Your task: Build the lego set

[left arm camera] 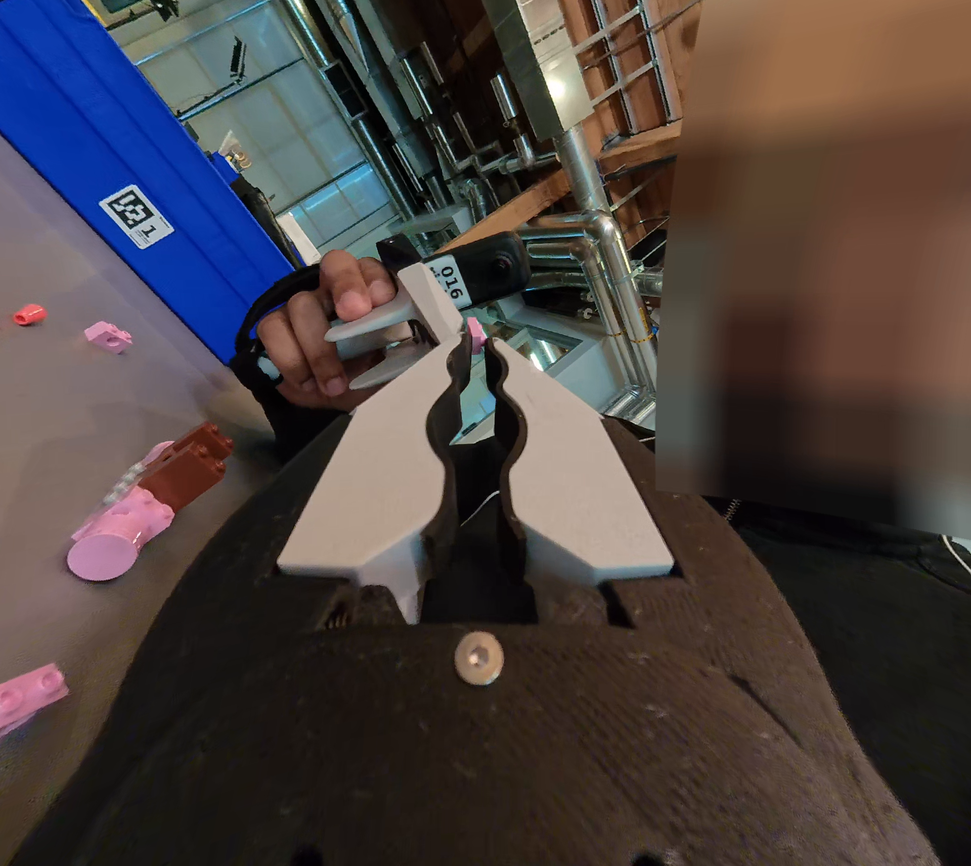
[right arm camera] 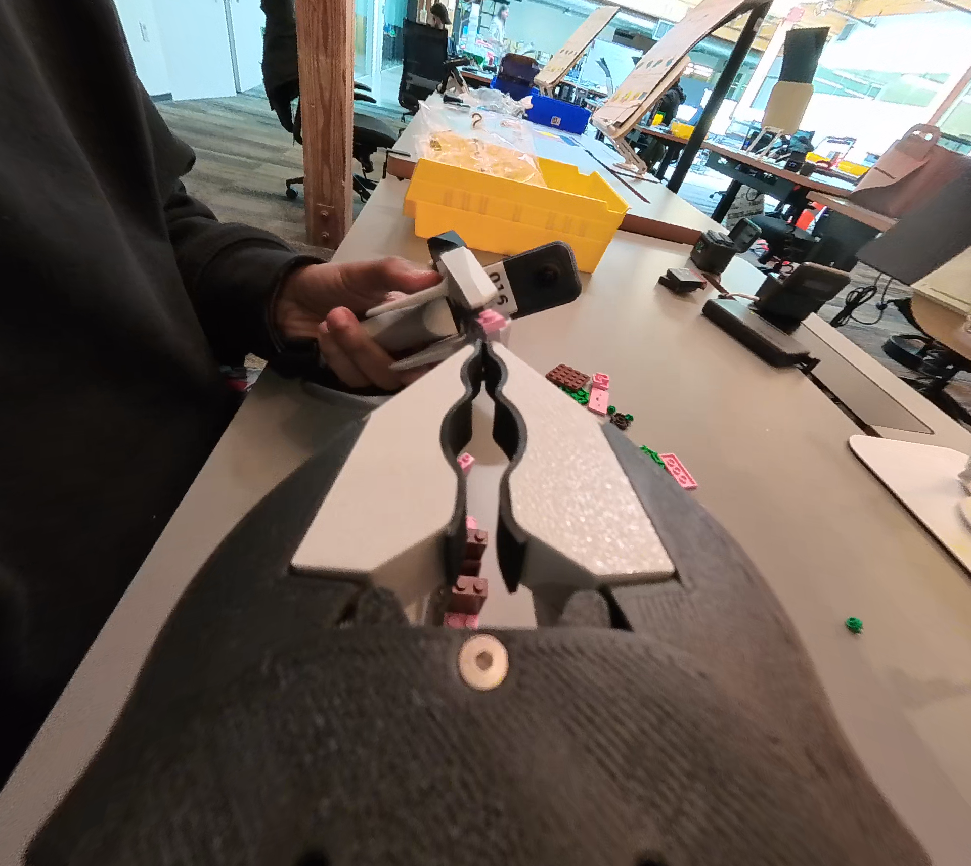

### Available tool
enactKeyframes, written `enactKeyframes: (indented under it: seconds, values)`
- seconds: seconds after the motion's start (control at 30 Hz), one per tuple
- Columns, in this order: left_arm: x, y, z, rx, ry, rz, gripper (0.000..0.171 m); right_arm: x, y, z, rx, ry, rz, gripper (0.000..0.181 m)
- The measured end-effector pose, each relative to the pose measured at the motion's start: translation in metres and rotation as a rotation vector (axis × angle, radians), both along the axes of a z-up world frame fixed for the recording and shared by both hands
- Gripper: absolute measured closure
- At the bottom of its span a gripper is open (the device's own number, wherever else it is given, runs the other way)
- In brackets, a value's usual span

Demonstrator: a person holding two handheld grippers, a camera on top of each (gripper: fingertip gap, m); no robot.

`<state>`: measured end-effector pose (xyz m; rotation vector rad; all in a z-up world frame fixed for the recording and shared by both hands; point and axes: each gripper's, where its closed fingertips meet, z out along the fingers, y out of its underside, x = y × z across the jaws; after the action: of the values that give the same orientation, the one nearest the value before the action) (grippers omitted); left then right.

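A small pink lego piece sits pinched between both tools' tips.

Two handheld grippers, alike in build. Left gripper: pale grey wedge-shaped fingers lined with wavy black pads, seated in a rough black textured body, one silver hex screw at centre. Right gripper: same grey fingers, dark grey body, a pale round screw. Farther off in each view, the other unit: white trigger levers, black camera with round lens, white sticker. Dark long sleeve on the arm.
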<state>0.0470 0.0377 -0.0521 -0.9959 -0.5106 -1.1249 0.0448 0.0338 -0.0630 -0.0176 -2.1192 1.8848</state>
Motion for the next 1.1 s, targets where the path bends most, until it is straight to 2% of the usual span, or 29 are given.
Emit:
enactKeyframes:
  seconds: [0.13,0.23,0.37,0.47,0.6,0.73,1.1]
  values:
    - [-0.006,-0.001,-0.009,-0.076,0.027,0.043,0.168,-0.006,0.003,0.0,0.009,0.025,-0.042,0.178]
    - [-0.013,0.002,-0.03,-0.274,0.14,0.122,0.169,-0.006,0.005,-0.005,0.077,0.117,-0.079,0.173]
    - [-0.021,0.001,-0.05,-0.503,0.324,0.214,0.168,-0.013,0.001,-0.023,0.243,0.315,-0.186,0.169]
    - [-0.024,-0.001,-0.059,-0.599,0.401,0.242,0.168,-0.02,-0.003,-0.043,0.399,0.414,-0.243,0.167]
    - [-0.022,0.0,-0.064,-0.633,0.411,0.218,0.168,-0.022,-0.006,-0.052,0.487,0.493,-0.274,0.166]
    - [-0.021,0.0,-0.064,-0.635,0.413,0.212,0.168,-0.023,-0.006,-0.053,0.509,0.528,-0.286,0.176]
    - [-0.021,-0.001,-0.067,-0.663,0.448,0.206,0.168,-0.023,-0.007,-0.055,0.518,0.518,-0.286,0.175]
